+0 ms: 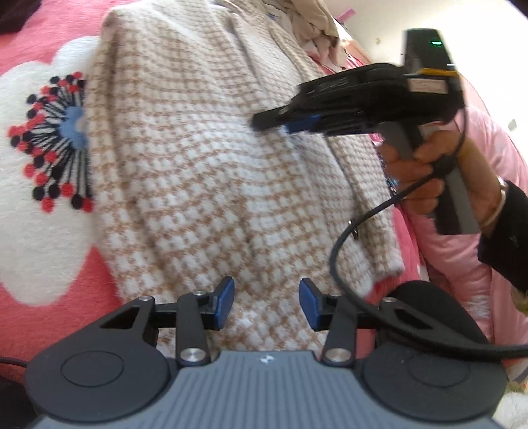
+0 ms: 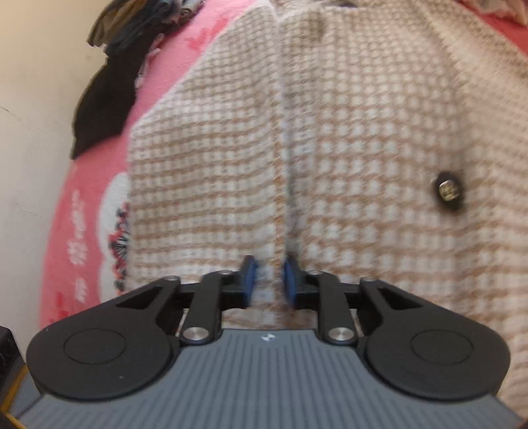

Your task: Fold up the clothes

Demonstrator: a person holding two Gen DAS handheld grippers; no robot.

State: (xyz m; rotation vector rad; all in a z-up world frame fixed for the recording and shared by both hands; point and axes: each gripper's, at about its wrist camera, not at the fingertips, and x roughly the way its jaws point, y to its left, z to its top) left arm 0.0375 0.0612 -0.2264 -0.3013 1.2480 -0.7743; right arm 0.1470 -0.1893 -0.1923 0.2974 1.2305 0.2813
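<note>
Lying flat on the pink bed (image 1: 49, 19), the knit cardigan (image 1: 204, 165) is partly folded. Both tools could skew it: the left tool (image 1: 266, 303) hovers open above the hem, gripping nothing, while the right tool (image 2: 269, 280), nearly closed, straddles a ridge and may drag 1 layer only.

I am working in a home bedroom, leaning over a bed that is wearing a fleecy pink blanket (image 1: 49, 19) printed with big white flowers (image 1: 36, 184). A checked beige-and-white knit garment (image 1: 204, 171) is lying spread across it. More clothes are sitting in loose heaps at the bed's edge, one dark pile (image 2: 109, 82) against a plain cream wall (image 2: 29, 115), another pale heap (image 1: 313, 23) bunching up further along.
</note>
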